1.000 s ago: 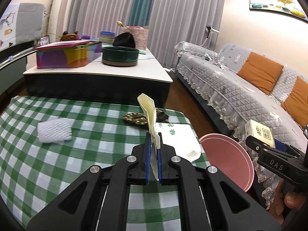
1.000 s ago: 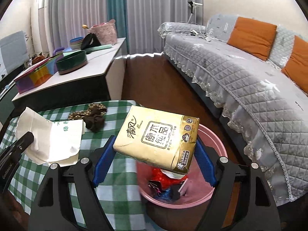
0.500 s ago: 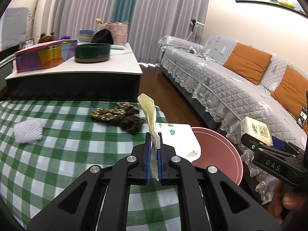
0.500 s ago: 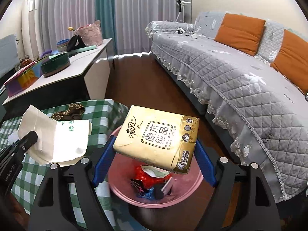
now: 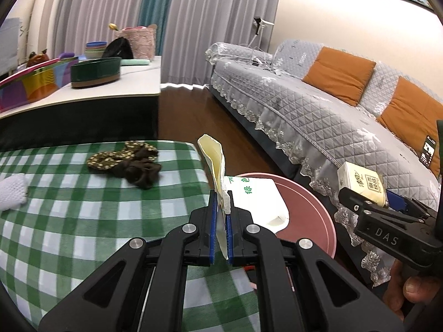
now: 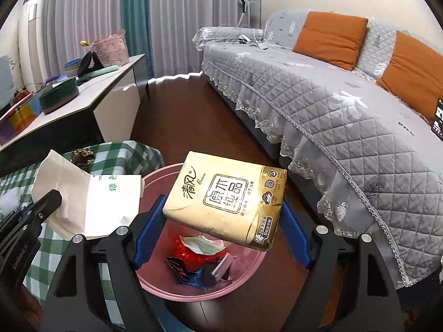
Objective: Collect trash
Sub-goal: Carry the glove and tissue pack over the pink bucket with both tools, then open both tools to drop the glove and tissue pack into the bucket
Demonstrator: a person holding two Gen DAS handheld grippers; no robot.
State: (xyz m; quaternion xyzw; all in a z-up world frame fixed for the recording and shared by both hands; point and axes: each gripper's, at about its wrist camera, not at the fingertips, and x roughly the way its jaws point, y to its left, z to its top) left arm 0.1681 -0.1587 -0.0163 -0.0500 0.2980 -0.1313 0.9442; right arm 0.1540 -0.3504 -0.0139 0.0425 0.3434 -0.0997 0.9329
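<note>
A: Left wrist view first?
B: Left gripper (image 5: 220, 231), fingers (image 5: 212, 221) pinched narrow on a paper bag (image 5: 256, 202), which sticks up and flops right over the rim of the pink bin (image 5: 318, 221). Green checked bench (image 5: 83, 221) below. Brown cloth (image 5: 130, 163) lies far on the bench, white mesh pad (image 5: 11, 191) at its left edge. Right gripper (image 5: 387, 210) at right, beyond the bin, carrying a tissue pack (image 5: 361, 184). Sofa (image 5: 318, 105) far right, with orange cushions (image 5: 339, 76). Second bench (image 5: 83, 94) far left with a green bowl (image 5: 95, 72).

A: Right wrist view?
B: Right gripper (image 6: 218, 232), fingers (image 6: 148, 229) spread wide, clamped on the tissue pack (image 6: 227, 199) from both sides. Pack hangs right above the bin (image 6: 241, 274), not touching it. Bin holds trash (image 6: 199, 260): red wrapper, paper scrap, dark bits. Paper bag (image 6: 91, 202) at left, overlapping the bin rim, in the left gripper (image 6: 33, 213); can't tell its finger gap from here. Bench (image 6: 119, 155) left of the bin, sofa (image 6: 332, 110) right.
</note>
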